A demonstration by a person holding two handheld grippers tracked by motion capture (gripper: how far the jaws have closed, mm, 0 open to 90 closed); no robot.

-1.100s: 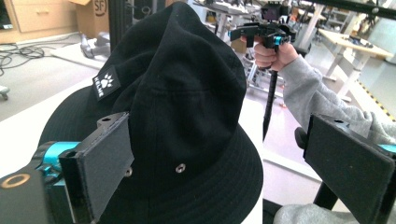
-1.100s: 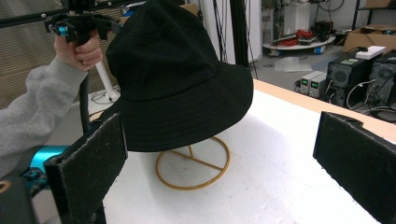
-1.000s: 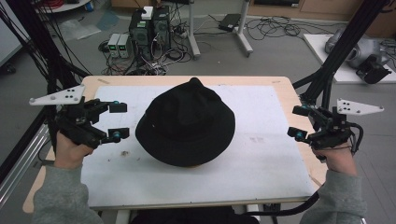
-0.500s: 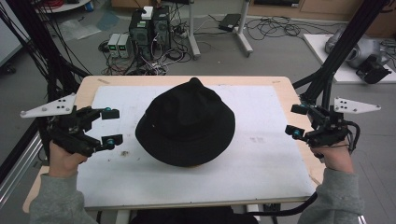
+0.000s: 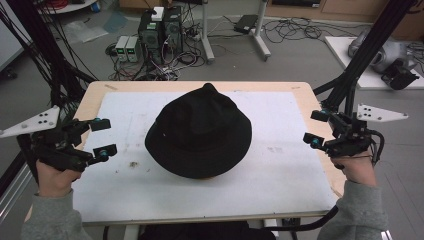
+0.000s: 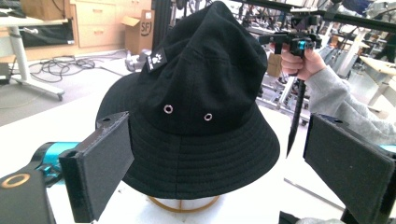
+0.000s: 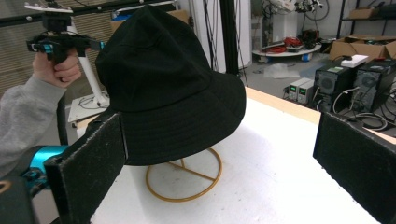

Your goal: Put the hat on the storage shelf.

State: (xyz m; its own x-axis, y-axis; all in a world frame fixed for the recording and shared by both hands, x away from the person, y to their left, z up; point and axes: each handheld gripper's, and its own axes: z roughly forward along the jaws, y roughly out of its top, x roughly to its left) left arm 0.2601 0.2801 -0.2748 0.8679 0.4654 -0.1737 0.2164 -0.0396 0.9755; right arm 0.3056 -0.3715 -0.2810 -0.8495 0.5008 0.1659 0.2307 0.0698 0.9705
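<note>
At the centre of a white-topped table (image 5: 280, 175), a black bucket hat (image 5: 200, 132) is sitting on a yellow wire stand (image 7: 184, 179), its round base ring resting flat on the white surface and its brim hanging clear above the tabletop. In the left gripper view, the hat is showing two small metal eyelets (image 6: 168, 109) on the crown and a small white-printed label (image 6: 156, 59) near the top. A person in grey sleeves is sitting at the near edge, holding a gripper in each hand. The left gripper (image 5: 102, 137) is hovering at the table's left edge, well apart from the hat, its jaws standing wide apart with nothing between them; the flat black pads (image 6: 105, 161) are framing the hat's brim from a distance in that gripper's own view. The right gripper (image 5: 316, 128) is hovering at the table's right edge, likewise well clear of the hat, its jaws spread wide and gripping nothing, the foam-faced pads (image 7: 91, 170) rising on either side of the hat and stand in the right gripper view. A grey three-cornered plate (image 5: 382, 113) is jutting outward from the top of the right gripper. Beyond the far edge of the table, computer towers (image 5: 161, 27) and loose cables (image 5: 295, 30) are lying on the grey floor.
</note>
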